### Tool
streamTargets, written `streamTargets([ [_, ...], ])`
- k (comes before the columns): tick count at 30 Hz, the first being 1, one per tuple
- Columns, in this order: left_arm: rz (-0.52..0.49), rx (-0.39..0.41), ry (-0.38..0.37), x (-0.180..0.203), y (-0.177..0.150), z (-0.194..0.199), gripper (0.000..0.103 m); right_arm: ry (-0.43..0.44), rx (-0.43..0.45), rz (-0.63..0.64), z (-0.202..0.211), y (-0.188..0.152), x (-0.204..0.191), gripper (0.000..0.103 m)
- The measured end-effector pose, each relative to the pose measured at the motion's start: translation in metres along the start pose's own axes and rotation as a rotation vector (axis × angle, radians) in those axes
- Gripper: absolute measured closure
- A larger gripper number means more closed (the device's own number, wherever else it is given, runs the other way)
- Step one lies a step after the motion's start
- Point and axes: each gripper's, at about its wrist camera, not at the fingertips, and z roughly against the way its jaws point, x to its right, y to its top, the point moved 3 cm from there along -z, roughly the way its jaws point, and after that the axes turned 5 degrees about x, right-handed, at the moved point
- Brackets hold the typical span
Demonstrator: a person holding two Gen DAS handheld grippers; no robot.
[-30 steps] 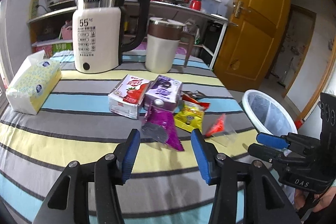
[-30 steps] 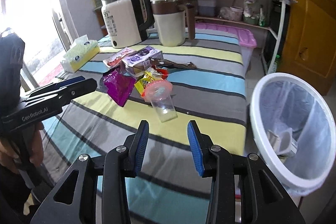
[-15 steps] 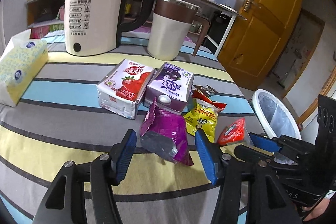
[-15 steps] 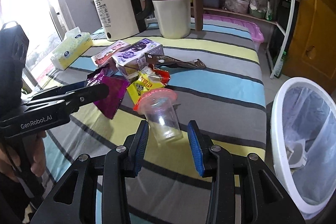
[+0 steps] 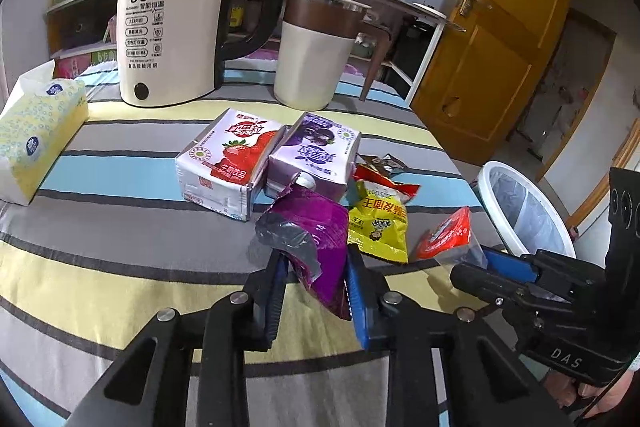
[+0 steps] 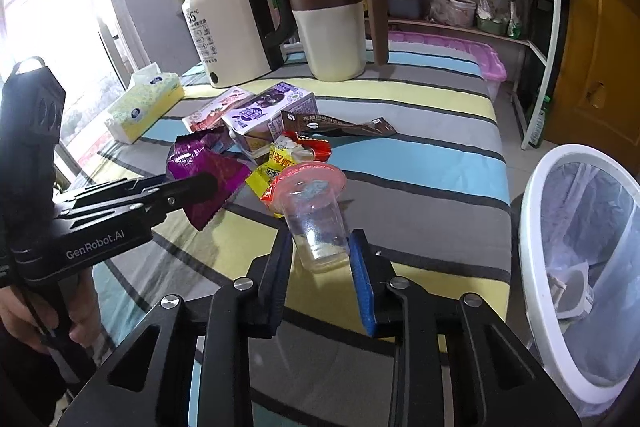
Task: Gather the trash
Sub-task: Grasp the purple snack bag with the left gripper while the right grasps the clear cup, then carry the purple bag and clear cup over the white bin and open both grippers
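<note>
Trash lies on the striped table. My left gripper (image 5: 316,267) is closed around a purple foil wrapper (image 5: 316,231), also seen in the right wrist view (image 6: 208,167). My right gripper (image 6: 320,247) is closed around a clear plastic cup (image 6: 316,223) with a peeled red lid; the cup also shows in the left wrist view (image 5: 452,239). Behind them lie a yellow snack packet (image 5: 378,223), a strawberry milk carton (image 5: 228,163), a purple carton (image 5: 316,155) and a brown wrapper (image 6: 336,125).
A white-rimmed trash bin (image 6: 536,267) with a clear liner stands off the table's right edge and holds some trash. A kettle (image 5: 176,27), a cream jug (image 5: 316,55) and a tissue pack (image 5: 36,131) stand at the back and left.
Both grippers moved forward and closed: the left onto the purple wrapper, the right onto the plastic cup.
</note>
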Motion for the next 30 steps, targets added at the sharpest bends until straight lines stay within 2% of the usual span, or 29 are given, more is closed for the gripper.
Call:
streamTargets([
  [13, -0.042, 0.044, -0.029, 0.021, -0.01, 0.036, 0.076, -0.025, 0.057, -0.047, 0.041, -0.011, 0.006, 0.073],
  [30, -0.116, 0.09, -0.113, 0.076, -0.016, 0.07, 0.076, -0.087, 0.139, -0.093, 0.104, -0.028, 0.026, 0.073],
])
